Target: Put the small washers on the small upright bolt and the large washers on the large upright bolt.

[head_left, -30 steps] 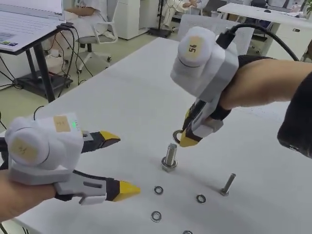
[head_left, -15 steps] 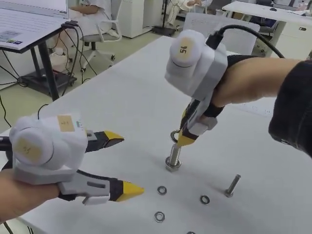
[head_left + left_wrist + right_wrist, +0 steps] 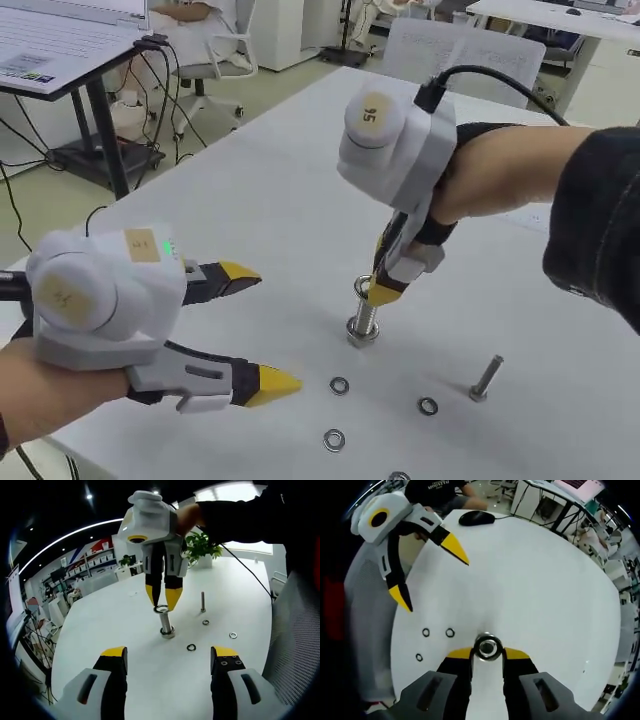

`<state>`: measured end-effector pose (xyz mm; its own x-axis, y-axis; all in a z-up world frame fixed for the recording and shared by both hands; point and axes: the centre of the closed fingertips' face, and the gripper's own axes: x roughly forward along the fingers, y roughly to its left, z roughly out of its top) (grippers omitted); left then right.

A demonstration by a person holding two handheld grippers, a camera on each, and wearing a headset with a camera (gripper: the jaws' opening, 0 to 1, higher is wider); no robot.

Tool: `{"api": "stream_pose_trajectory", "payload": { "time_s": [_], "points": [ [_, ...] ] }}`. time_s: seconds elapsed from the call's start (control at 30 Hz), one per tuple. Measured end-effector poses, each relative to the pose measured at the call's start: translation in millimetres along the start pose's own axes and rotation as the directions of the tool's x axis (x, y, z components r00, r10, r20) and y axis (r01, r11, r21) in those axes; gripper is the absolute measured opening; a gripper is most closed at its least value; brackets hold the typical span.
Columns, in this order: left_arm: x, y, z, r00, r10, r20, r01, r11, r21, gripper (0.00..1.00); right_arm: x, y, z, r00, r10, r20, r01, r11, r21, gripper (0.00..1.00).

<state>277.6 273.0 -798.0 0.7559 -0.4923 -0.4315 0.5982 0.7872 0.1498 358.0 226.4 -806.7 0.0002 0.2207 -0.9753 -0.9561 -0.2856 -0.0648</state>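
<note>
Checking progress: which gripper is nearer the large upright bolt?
Right. The right gripper holds a washer at the top of the large bolt; the left gripper hangs open, well apart.

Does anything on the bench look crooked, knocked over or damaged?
Nothing stands out. The large bolt and small bolt stand upright, loose washers lie flat, right gripper holds a washer at the large bolt's top.

- A white workbench point(image 3: 250, 180) spreads across the head view.
- A side desk point(image 3: 105, 135) stands beyond the workbench at the upper left. It carries an open laptop point(image 3: 50, 35), and black cables point(image 3: 165, 90) hang from its edge.
- A white office chair point(image 3: 228, 48) stands behind that desk.
- In the left gripper view, a leafy potted plant point(image 3: 202, 545) sits at the workbench's far edge.
- In the right gripper view, a black computer mouse point(image 3: 476, 517) lies on the workbench, near a seated person in a dark shirt point(image 3: 440, 492).
</note>
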Motion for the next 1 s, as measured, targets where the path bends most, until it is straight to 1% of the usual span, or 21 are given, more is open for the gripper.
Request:
{"api": "stream_pose_trajectory", "payload": {
  "time_s": [0.43, 0.63, 1.0],
  "points": [
    [0.9, 1.5, -0.8, 1.0, 0.004, -0.005, -0.004, 1.0, 0.0, 0.67, 5.7, 0.9, -4.5, 0.9997, 0.018, -0.015, -0.018, 1.0, 0.005, 0.23],
    [0.9, 1.9, -1.1, 1.0, 0.006, -0.005, -0.006, 1.0, 0.0, 0.66, 14.0, 0.0, -6.7, 0.9994, 0.028, -0.022, -0.028, 1.0, 0.009, 0.23],
    [1.0, 1.4, -1.2, 1.0, 0.003, -0.002, -0.003, 1.0, -0.002, 0.66, 24.2, -0.9, -9.9, 0.9989, 0.039, -0.026, -0.038, 0.999, 0.023, 0.23]
  ]
}}
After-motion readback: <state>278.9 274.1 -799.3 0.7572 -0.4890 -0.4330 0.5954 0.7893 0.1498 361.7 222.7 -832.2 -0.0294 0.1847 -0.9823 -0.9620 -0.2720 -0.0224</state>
